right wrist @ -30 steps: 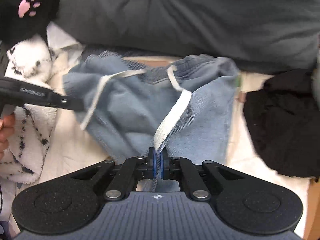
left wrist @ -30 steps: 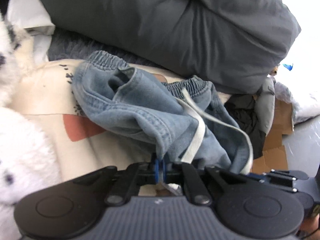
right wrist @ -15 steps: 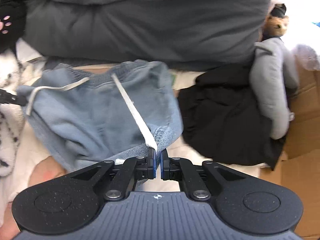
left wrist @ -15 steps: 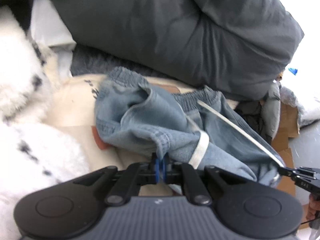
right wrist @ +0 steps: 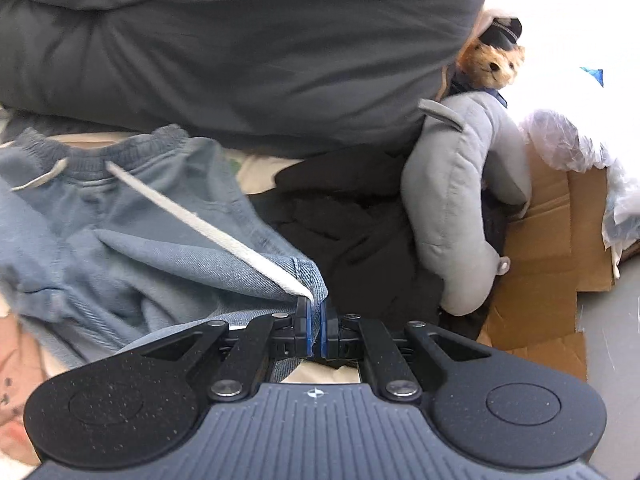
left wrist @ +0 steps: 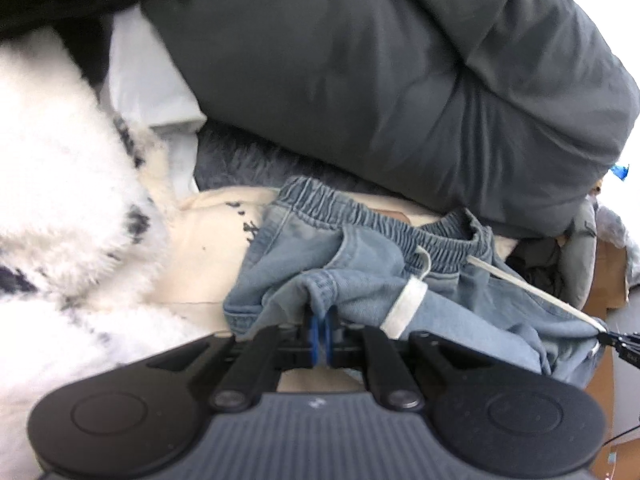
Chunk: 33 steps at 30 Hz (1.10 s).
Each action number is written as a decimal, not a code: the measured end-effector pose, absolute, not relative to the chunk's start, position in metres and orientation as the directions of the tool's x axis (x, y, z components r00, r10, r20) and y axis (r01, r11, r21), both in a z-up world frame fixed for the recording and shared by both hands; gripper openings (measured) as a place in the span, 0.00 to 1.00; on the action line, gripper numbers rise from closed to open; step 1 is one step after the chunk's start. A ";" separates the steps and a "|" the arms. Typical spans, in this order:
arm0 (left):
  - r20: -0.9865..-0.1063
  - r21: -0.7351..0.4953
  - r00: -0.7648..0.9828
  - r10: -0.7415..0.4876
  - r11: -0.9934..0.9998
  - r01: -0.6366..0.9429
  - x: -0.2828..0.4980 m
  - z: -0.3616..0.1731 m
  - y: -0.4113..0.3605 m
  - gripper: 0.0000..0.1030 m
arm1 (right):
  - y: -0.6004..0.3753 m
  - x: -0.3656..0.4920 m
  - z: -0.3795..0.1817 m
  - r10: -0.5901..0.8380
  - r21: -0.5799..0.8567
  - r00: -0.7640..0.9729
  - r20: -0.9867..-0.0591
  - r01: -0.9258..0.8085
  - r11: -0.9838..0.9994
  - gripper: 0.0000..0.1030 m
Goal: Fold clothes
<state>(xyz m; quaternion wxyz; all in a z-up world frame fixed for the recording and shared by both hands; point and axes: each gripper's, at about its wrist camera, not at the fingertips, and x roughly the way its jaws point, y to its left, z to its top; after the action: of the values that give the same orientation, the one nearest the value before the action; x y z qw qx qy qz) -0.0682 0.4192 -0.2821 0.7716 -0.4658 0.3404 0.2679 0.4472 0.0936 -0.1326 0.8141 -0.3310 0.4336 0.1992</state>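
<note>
— Left wrist view: how far along is it?

— Barely begun, I judge. The left gripper [left wrist: 319, 334] is pinching a hem of the denim shorts [left wrist: 360, 276], jaws pressed together on cloth. The shorts are lying bunched on the cream bedding [left wrist: 208, 248], waistband toward the grey duvet [left wrist: 380, 80]; no fold is showing.

— Right wrist view?

— The right gripper [right wrist: 314, 330] is clamping another hem corner, the white drawstring [right wrist: 224, 236] caught alongside. Flattening and folding are all remaining.
</note>
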 end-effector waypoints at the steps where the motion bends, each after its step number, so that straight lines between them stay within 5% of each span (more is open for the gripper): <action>1: -0.785 -0.531 0.613 0.085 0.416 -0.738 -0.066 -0.285 0.417 0.04 | 0.093 0.451 -0.138 0.028 -0.360 0.540 -0.841 -0.598 0.716 0.02; 5: -0.812 -0.510 0.581 0.052 0.419 -0.751 -0.062 -0.288 0.406 0.18 | 0.098 0.449 -0.152 0.033 -0.308 0.501 -0.865 -0.581 0.754 0.07; 6: -0.814 -0.509 0.578 0.049 0.418 -0.752 -0.063 -0.288 0.403 0.30 | 0.098 0.446 -0.152 0.038 -0.300 0.502 -0.864 -0.574 0.762 0.15; 9: -0.815 -0.514 0.578 0.032 0.418 -0.749 -0.069 -0.289 0.391 0.37 | 0.093 0.435 -0.149 0.051 -0.270 0.502 -0.863 -0.545 0.794 0.36; 15: -0.797 -0.547 0.603 -0.005 0.428 -0.719 -0.069 -0.286 0.371 0.45 | 0.076 0.406 -0.148 0.092 -0.173 0.463 -0.882 -0.498 0.850 0.36; 27: -0.765 -0.626 0.625 -0.156 0.406 -0.666 -0.029 -0.308 0.330 0.45 | 0.046 0.337 -0.191 0.137 -0.036 0.342 -0.930 -0.455 0.890 0.36; 33: -0.746 -0.655 0.641 -0.181 0.372 -0.658 0.001 -0.331 0.318 0.57 | 0.037 0.312 -0.227 0.152 0.022 0.263 -0.953 -0.438 0.898 0.36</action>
<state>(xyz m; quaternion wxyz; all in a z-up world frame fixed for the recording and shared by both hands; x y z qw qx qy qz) 0.0013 0.3182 -0.3305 0.7300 -0.5361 0.3911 0.1634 0.3122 0.0372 -0.2272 0.7850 -0.1241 0.5771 0.1880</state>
